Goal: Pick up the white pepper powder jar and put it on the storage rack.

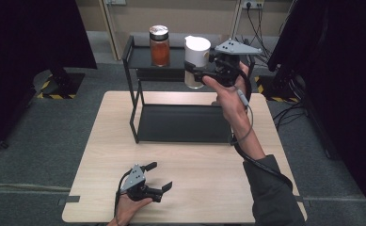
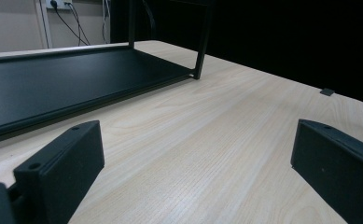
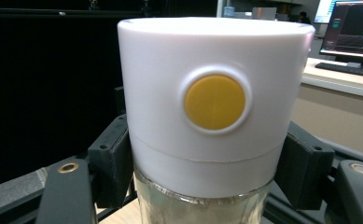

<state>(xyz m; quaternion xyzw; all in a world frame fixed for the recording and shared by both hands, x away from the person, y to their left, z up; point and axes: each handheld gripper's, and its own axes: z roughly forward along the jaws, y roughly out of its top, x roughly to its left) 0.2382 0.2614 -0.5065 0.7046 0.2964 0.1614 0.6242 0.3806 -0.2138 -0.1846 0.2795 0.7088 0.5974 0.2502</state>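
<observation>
Above the right end of the black two-tier rack point(image 1: 136, 101), the right gripper point(image 1: 195, 71) holds a white-lidded glass jar point(image 1: 196, 61), jaws clamped on it just under the lid, whose side bears a yellow button point(image 3: 214, 102). Beside it on the top shelf stands a jar of orange-brown contents point(image 1: 160, 45). Near the worktop's point(image 1: 209, 174) front edge, the left gripper point(image 1: 161, 175) rests with jaws wide and nothing between them.

A black two-tier metal rack point(image 1: 138, 101) stood at the far side of the wooden table point(image 1: 100, 155). On the rack's top shelf sat a glass jar point(image 1: 159, 45) of orange-brown contents with a metal lid.
</observation>
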